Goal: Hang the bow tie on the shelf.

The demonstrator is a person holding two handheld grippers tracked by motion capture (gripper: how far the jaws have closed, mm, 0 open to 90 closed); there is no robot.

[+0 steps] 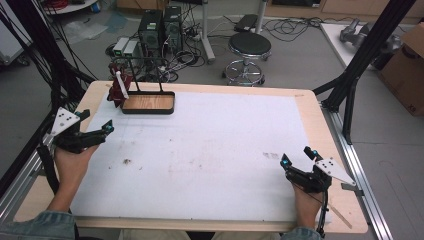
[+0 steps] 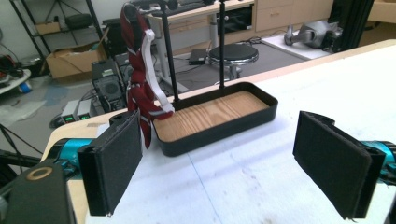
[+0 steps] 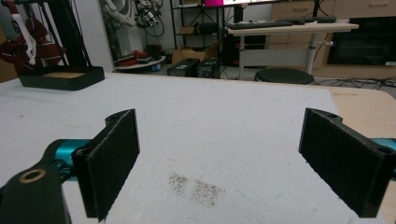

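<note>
The worktop (image 1: 310, 107) is a wooden board with rounded corners; a white sheet (image 1: 210, 145) covers most of its surface and carries faint dark smudges (image 3: 196, 186) toward the near right.

At the far left corner of the sheet stands a black tray (image 1: 149, 102) with a wood-grain floor. Two thin black posts (image 2: 222, 42) rise from its far edge. A dark red cloth item (image 2: 140, 98) with a white strap (image 2: 152, 70) hangs at the tray's left end, its lower end dropping outside the tray wall to the worktop.

The left tongs (image 1: 102, 131) are held in the person's left hand (image 1: 72, 160) at the left edge of the sheet, near the tray but apart from it. In the left gripper view the tongs (image 2: 219, 158) stand wide, jaws well apart, nothing between them, aimed at the tray.

The right tongs (image 1: 295, 162) are held in the right hand (image 1: 306, 202) at the near right of the sheet, well apart from the tray. In the right gripper view these tongs (image 3: 219, 163) are likewise wide and empty, with the smudges on the sheet between the jaws.

A round black stool (image 1: 249, 47) stands on the floor beyond the worktop.
</note>
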